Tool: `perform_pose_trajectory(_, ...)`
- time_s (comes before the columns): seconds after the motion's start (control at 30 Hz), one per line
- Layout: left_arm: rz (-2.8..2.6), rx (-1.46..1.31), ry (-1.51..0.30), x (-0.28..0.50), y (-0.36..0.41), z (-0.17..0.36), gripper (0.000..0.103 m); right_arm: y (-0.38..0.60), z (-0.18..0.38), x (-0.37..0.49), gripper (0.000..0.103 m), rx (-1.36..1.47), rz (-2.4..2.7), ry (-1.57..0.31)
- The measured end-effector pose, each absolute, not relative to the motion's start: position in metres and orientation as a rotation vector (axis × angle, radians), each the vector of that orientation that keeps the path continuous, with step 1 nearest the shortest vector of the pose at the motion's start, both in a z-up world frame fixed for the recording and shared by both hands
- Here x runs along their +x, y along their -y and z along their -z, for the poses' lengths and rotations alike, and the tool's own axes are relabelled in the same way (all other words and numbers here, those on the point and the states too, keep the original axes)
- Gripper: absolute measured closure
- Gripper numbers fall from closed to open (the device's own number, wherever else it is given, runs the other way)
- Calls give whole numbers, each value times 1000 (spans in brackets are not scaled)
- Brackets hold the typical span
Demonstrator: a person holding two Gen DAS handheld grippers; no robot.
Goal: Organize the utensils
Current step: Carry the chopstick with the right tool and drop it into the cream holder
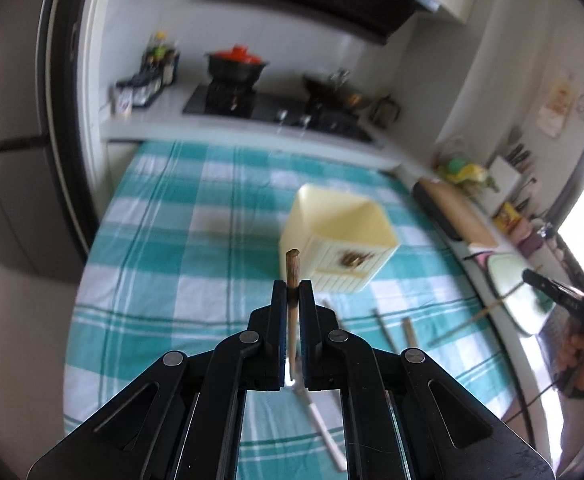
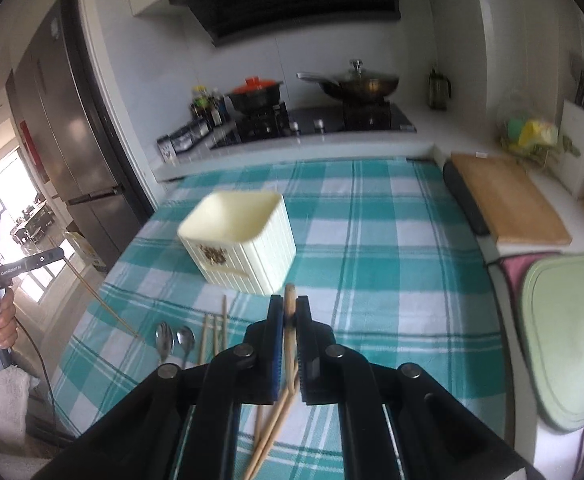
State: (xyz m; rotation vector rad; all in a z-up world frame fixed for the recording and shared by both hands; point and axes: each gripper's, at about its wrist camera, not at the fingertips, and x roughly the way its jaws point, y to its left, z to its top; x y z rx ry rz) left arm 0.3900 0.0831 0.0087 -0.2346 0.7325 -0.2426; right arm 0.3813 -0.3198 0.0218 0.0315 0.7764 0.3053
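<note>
Chopsticks [image 2: 288, 320] gripped, cream holder [image 2: 240, 240] empty inside

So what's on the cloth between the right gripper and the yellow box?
In the right wrist view, only bare checked tablecloth separates the right gripper, shut on a chopstick, from the cream box. Loose chopsticks and spoons lie off to the left.

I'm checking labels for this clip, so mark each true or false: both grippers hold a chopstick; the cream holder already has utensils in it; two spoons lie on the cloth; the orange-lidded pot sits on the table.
1. True: left gripper and right gripper each clamp a wooden chopstick.
2. False: the cream ribbed plastic holder looks empty.
3. True: two metal spoons lie on the teal checked tablecloth.
4. False: the black pot with an orange lid sits on the stove.
</note>
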Motion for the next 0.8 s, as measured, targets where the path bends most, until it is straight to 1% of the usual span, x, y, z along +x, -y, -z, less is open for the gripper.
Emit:
perform_pose_trajectory(0.13,248,-244,-673,406,-79,-47,99,300,-57,397,97,-4,-306,-687)
perform_pose_trajectory(0.27,253,-285,-611,441,-72,-87,99,277,-94,429,97,-25,-315,-618)
perform_pose_trajectory(0.37,225,-276,-543,463,-59,-108,99,261,-117,455,97,-22,-326,-555)
perform_pose_trajectory(0.43,201,-252,-505,475,-48,-114,99,250,-124,469,97,-17,-331,-509)
perform_pose_trajectory(0.53,197,-236,-540,500,-31,-101,99,236,-119,483,97,-4,-338,-477)
perform_pose_trajectory(0.73,196,-235,-762,546,-14,-29,99,204,-56,521,97,-50,-333,-615)
perform_pose_trajectory(0.8,182,-222,-816,556,-11,-8,99,196,-30,535,97,-72,-336,-696)
